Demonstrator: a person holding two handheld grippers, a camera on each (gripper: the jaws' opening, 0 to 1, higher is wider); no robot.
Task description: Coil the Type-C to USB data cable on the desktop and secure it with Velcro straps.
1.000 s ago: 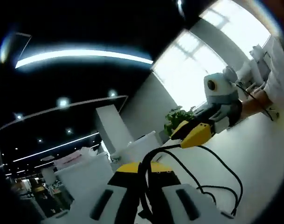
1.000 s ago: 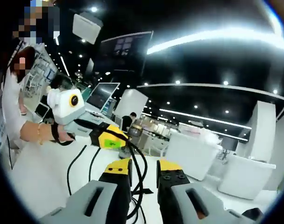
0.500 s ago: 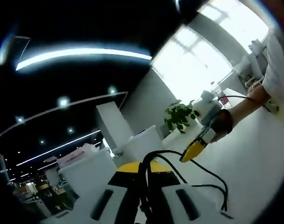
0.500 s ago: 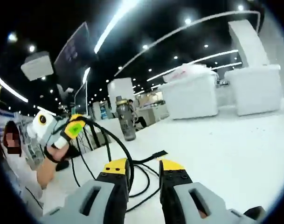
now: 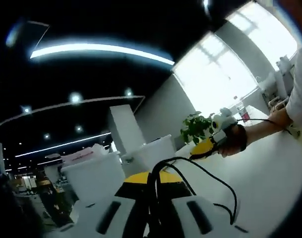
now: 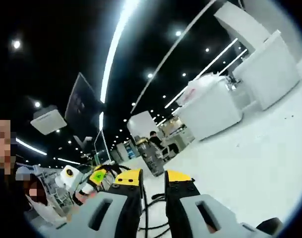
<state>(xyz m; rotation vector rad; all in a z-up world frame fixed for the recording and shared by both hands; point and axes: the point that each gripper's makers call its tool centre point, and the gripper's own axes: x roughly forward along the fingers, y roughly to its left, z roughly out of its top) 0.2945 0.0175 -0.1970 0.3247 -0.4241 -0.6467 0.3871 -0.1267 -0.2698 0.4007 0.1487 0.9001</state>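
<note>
Holding the black cable [image 5: 155, 198] tight, the left gripper [image 5: 153, 181] has its fingers pressed shut on it, low in the left gripper view. From there the cable runs in a loop across the white worktop [image 5: 270, 173] to the right gripper [image 5: 206, 147], which shows farther right in that view with a hand around it. A green plant [image 5: 195, 130] stands behind it by the bright window.

In the right gripper view, the left gripper shows low on the left, with cable loops by its tip. The right gripper's own yellow-tipped fingers stand a little way apart. A cable strand rises in the gap between them, but I cannot tell if they pinch it or if it just hangs there. More cable lies in loose bends on the worktop below. No strap can be made out.

The coil looks only partly made. If the two grippers pull too far apart, the loops could open up and fall flat. If the right fingers are loose, the cable may slip out and spring back.
</note>
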